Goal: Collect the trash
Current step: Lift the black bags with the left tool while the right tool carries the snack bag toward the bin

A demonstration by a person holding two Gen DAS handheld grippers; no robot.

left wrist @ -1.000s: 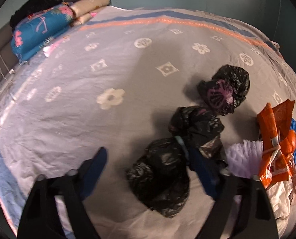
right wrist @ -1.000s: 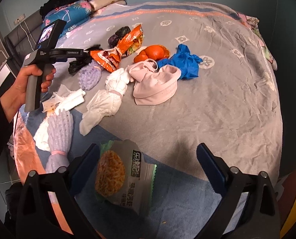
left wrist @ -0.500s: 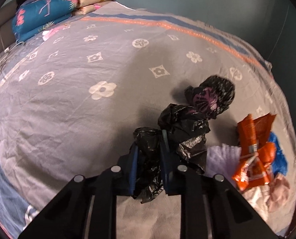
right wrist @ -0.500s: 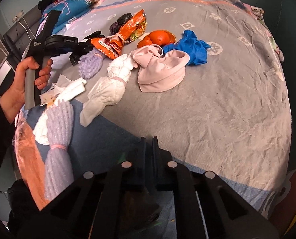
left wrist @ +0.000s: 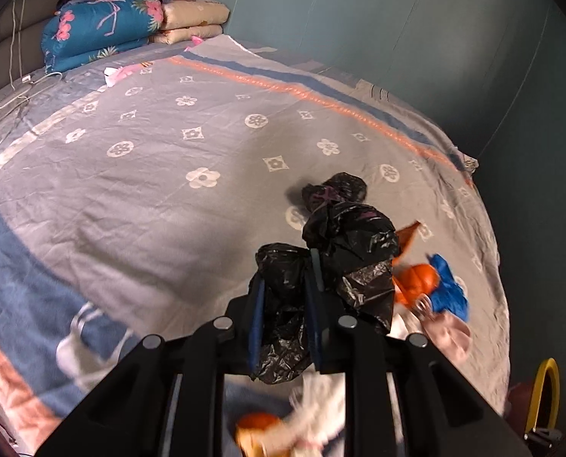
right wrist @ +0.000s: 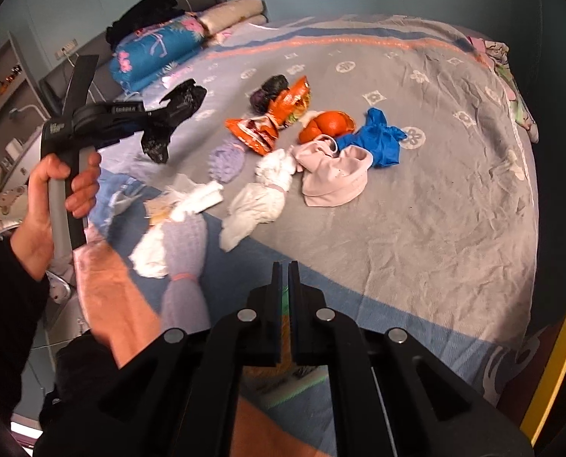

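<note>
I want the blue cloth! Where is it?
In the right wrist view, the blue cloth lies on the bed, right of the orange bundle.

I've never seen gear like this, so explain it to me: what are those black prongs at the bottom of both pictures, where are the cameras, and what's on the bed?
There is no robot here. A person carries two hand-held grabbers, each with two fingers and a wide-angle camera looking along them, so each picture shows its own fingers at the bottom.

The left wrist view shows the left gripper shut on a crumpled black plastic bag. In the right wrist view the same bag hangs above the bed, with the person's hand on the handle.

The right gripper is shut; a wrapper shows blurrily below it, so the grip is probably on that.

On the bedspread lie an orange snack bag, blue cloth, a pink garment and white bundles.
</note>
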